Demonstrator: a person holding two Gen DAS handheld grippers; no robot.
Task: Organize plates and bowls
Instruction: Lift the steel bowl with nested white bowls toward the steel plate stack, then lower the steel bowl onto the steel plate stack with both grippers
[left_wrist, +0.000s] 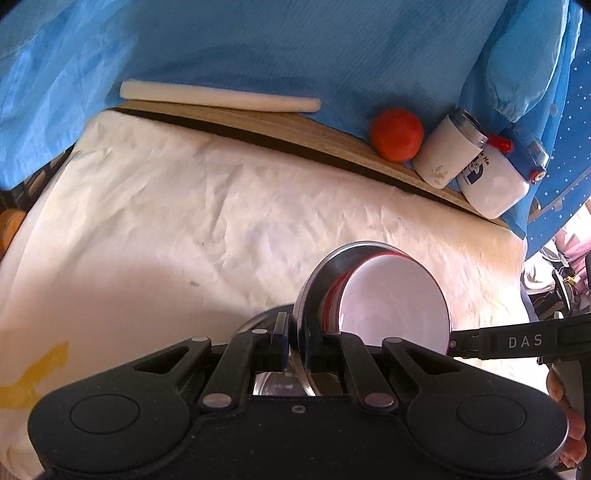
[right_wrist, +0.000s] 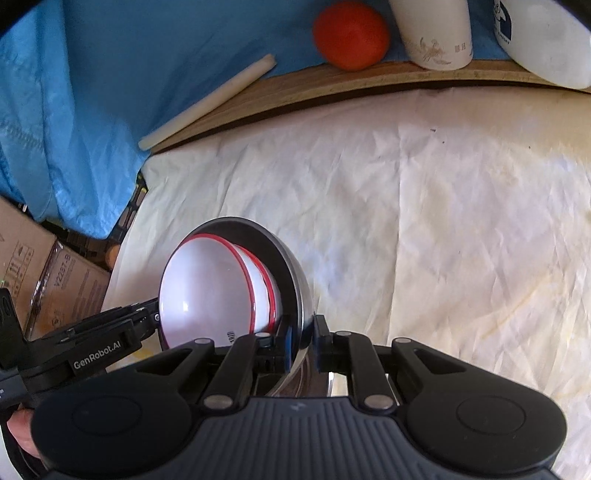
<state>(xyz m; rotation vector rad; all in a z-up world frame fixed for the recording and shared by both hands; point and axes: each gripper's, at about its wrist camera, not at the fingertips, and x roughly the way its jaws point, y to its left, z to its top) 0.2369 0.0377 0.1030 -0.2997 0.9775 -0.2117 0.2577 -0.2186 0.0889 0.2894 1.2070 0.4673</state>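
Hand-held grippers (left_wrist: 297, 345) (right_wrist: 300, 341) pinch round steel bowl's (right_wrist: 291, 266) thin rim.

A wrinkled white cloth (left_wrist: 229, 206) covered the worktop, bright where daylight fell on it and shaded nearer the camera. Along its far edge ran a bare wooden strip (right_wrist: 332, 83). Behind that hung a blue sheet (left_wrist: 295, 48) as a backdrop. On the strip lay a white rod (left_wrist: 219, 96), an orange ball (left_wrist: 397, 133), a white tumbler (left_wrist: 448, 147) and a white jug with a blue lid (left_wrist: 498, 177). Cardboard boxes (right_wrist: 48, 273) stood beside the worktop on the left.
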